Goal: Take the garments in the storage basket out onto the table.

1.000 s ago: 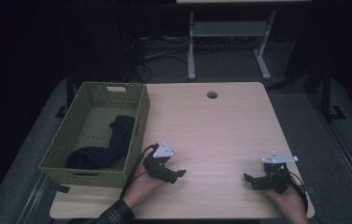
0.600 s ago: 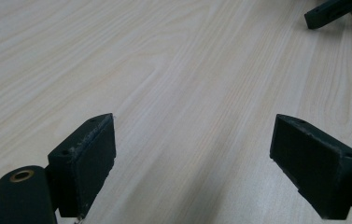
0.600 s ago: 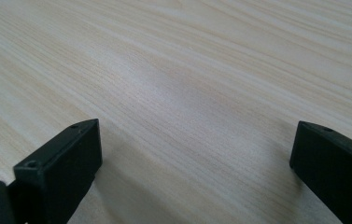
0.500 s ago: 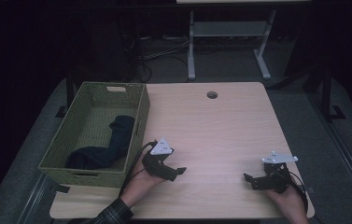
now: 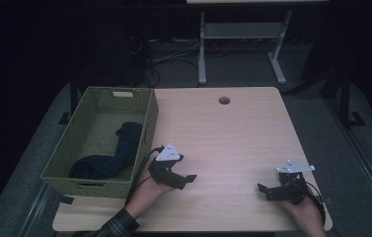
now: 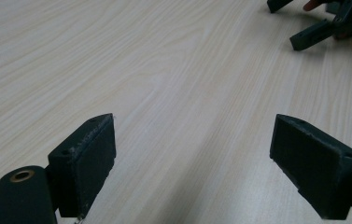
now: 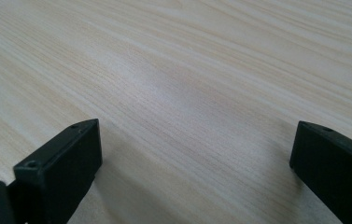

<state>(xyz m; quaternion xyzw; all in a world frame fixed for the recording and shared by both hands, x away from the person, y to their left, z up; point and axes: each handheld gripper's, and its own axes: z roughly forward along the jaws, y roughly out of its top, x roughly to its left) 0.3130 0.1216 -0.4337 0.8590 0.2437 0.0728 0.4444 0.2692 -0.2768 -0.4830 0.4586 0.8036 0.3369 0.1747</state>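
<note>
Green basket (image 5: 70,148) at tabletop's (image 5: 233,133) left edge — dark sock (image 5: 112,153) lying inside. Left gripper (image 5: 186,180) just right of basket, near front edge, jaws spread wide, holding nothing. Right gripper (image 5: 265,191) by front right corner — jaws likewise released, bare wood between.

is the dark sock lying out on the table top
No, the dark sock lies inside the green woven basket at the table's left edge.
</note>
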